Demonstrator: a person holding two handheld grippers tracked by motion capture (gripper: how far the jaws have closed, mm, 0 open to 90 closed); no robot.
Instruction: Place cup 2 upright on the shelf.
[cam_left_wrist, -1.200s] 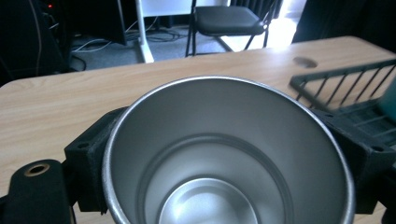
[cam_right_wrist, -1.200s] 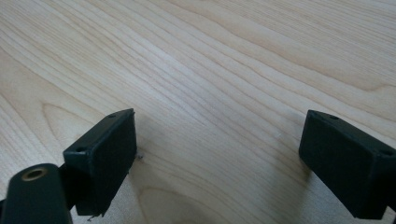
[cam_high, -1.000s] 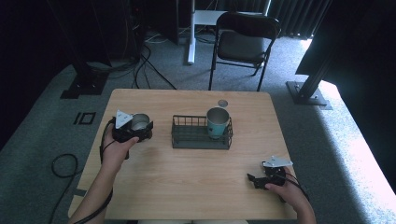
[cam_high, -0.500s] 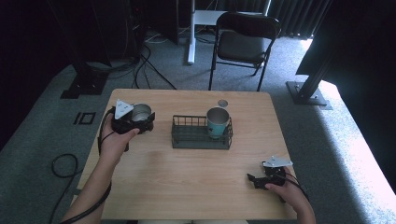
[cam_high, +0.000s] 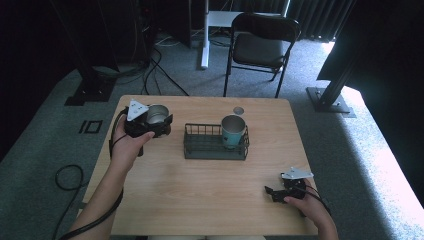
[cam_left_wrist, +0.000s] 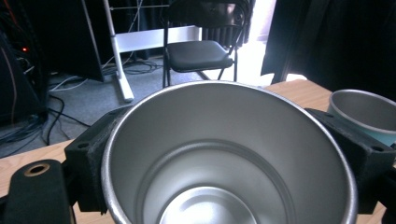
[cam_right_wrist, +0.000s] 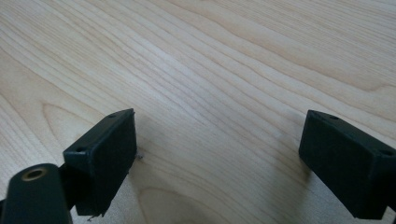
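- Near the table's far left corner, in the high view, the left gripper (cam_high: 159, 121) holds a steel cup (cam_high: 156, 114) upright, its jaws clamped on the cup's sides and its grey plate tilted above the hand.
- Just right of it, at mid table, a dark wire rack (cam_high: 215, 146) rests on the table (cam_high: 200, 200), with a teal cup (cam_high: 233, 131) standing upright in its right end.
- A small round disc (cam_high: 238, 110) lies beyond the rack, near the far edge.
- At the near right corner the right gripper (cam_high: 272, 194) rests low over the wood, well apart from the rack, its jaws spread with nothing between them.
- A black folding chair (cam_high: 262, 47) stands on the grey carpet beyond the table.
- From the left gripper view, the steel cup (cam_left_wrist: 229, 158) sits between the two black jaws, mouth open to the camera, with both pads (cam_left_wrist: 93, 158) pressed against its wall.
- The teal cup (cam_left_wrist: 366, 109) shows at the right edge, near the steel cup but apart from it, its metal rim lit.
- The chair (cam_left_wrist: 198, 53) and a white desk leg stand behind.
- From the right gripper view, the two black pads (cam_right_wrist: 102, 158) stand wide apart over bare wood (cam_right_wrist: 224, 70); whether they touch the table cannot be told.
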